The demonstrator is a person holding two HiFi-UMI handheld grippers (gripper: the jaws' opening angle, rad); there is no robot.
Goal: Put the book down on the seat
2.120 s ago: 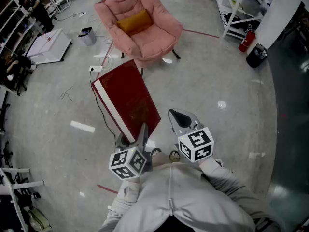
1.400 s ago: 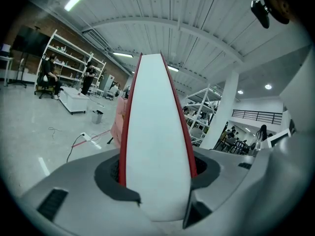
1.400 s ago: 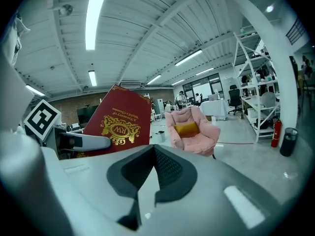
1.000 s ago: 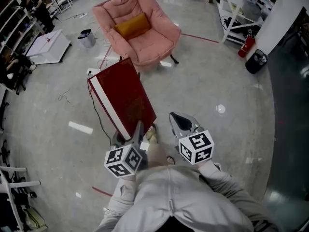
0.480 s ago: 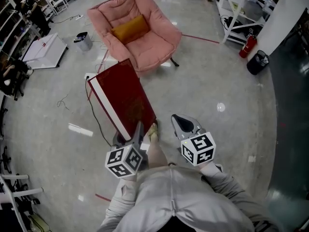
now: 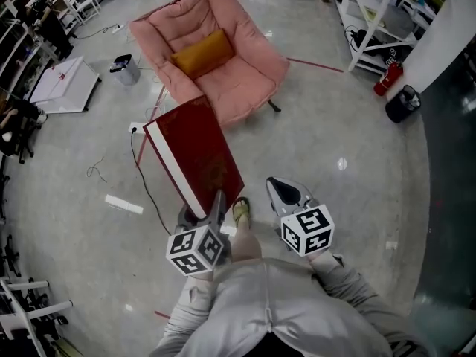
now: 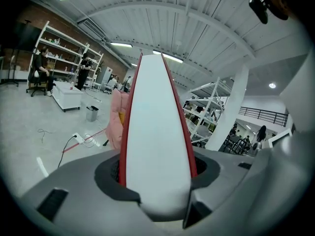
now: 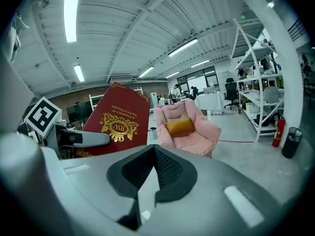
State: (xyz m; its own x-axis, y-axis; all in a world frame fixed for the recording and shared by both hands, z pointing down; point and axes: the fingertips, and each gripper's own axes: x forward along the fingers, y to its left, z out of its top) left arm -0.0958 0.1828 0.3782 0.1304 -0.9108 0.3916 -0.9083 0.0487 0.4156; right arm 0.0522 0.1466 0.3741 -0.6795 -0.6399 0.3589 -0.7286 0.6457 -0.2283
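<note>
A large red hardback book (image 6: pixel 197 155) with white page edges stands tilted up and away from me, its lower corner clamped in my left gripper (image 6: pixel 205 213). In the left gripper view the book's page edge (image 7: pixel 157 132) fills the space between the jaws. The right gripper (image 6: pixel 283 190) hovers beside it at the right, shut with nothing in it. In the right gripper view the book's gold-stamped cover (image 8: pixel 116 122) shows at the left. The pink armchair (image 6: pixel 223 58) with an orange cushion (image 6: pixel 199 53) on its seat stands on the floor beyond the book.
A grey bin (image 6: pixel 123 70) and a flat white board (image 6: pixel 59 76) lie left of the chair. A power strip with a cable (image 6: pixel 138 129) runs across the floor near the book. White shelving (image 6: pixel 375 21), a red extinguisher (image 6: pixel 387 78) and a black bin (image 6: pixel 404 103) stand at the right.
The view has shifted a little toward the armchair, which now looks slightly nearer. The book stays clamped in the left gripper at the same tilt, and the right gripper stays beside it.
</note>
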